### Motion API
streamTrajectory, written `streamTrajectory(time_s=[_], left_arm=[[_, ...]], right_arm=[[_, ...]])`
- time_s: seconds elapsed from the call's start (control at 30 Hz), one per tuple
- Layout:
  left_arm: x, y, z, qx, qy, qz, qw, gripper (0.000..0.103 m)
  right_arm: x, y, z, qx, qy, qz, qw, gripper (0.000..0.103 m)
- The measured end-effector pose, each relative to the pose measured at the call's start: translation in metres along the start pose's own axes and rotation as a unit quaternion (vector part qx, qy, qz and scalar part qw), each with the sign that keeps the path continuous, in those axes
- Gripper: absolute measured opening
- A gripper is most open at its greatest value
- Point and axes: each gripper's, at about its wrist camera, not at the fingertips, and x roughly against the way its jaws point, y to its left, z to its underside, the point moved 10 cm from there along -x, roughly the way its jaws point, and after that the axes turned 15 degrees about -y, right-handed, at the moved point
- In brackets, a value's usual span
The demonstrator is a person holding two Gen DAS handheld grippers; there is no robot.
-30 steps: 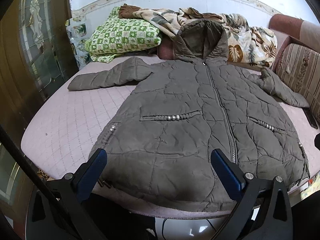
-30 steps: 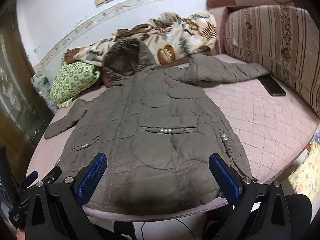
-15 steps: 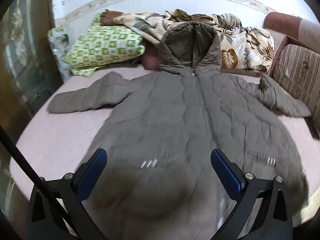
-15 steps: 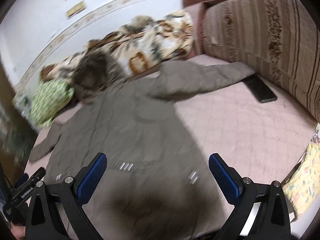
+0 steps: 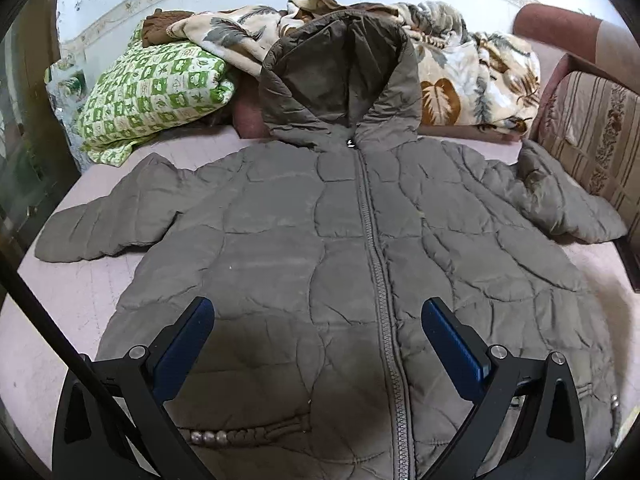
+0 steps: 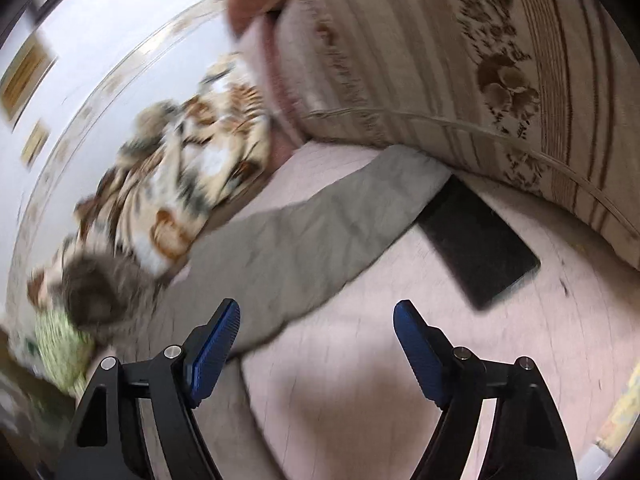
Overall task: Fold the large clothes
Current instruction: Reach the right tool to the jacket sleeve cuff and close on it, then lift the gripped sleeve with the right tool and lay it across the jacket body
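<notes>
An olive-grey quilted hooded coat (image 5: 320,248) lies flat and zipped on a pink quilted bed (image 5: 60,304), hood toward the wall, both sleeves spread out. My left gripper (image 5: 318,332) is open and empty, hovering over the coat's lower front beside the zip. My right gripper (image 6: 316,332) is open and empty above the bed cover, just below the coat's right sleeve (image 6: 304,236). The right wrist view is motion-blurred.
A green checked pillow (image 5: 156,92) and a leaf-print blanket (image 5: 472,80) lie at the head of the bed. A striped cushioned backrest (image 6: 460,60) borders the right side. A black phone-like slab (image 6: 478,236) lies on the bed by the sleeve end.
Both grippers moved forward over the bed. The left one advanced up the coat's front; the right swung right toward the right sleeve and the striped backrest. Both stayed open.
</notes>
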Motion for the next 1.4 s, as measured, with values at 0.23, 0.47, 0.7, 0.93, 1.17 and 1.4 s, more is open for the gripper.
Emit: streamTrajectory(time_s=[0.23,0.47,0.7,0.93,1.17,1.4], left_arm=[[-0.001,-0.006,0.003,-0.005,0.004,0.02,0.9998,0.103],[-0.009,-0.015,0.008,-0.011,0.018,0.037,0.9991,0.103],[-0.015,-0.013,0.014,-0.008,0.03,0.039,0.9987,0.103],[-0.019,-0.01,0.019,0.001,0.043,0.041,0.9983,0.103],[-0.024,-0.011,0.021,0.004,0.052,0.04,0.9978,0.103],[-0.012,-0.007,0.015,0.005,0.034,0.041,0.9986,0.103]], right_arm=[[-0.067,-0.051,-0.02,-0.057,0.01,0.04,0.998,0.052],[-0.102,-0.075,-0.028,-0.058,0.01,0.077,0.995,0.051],[-0.125,-0.092,-0.031,-0.054,0.007,0.107,0.993,0.044],[-0.145,-0.103,-0.04,-0.062,0.003,0.107,0.992,0.041],[-0.142,-0.077,-0.05,-0.017,-0.027,0.089,0.996,0.009],[-0.105,-0.022,-0.073,0.02,-0.068,0.055,0.996,0.008]])
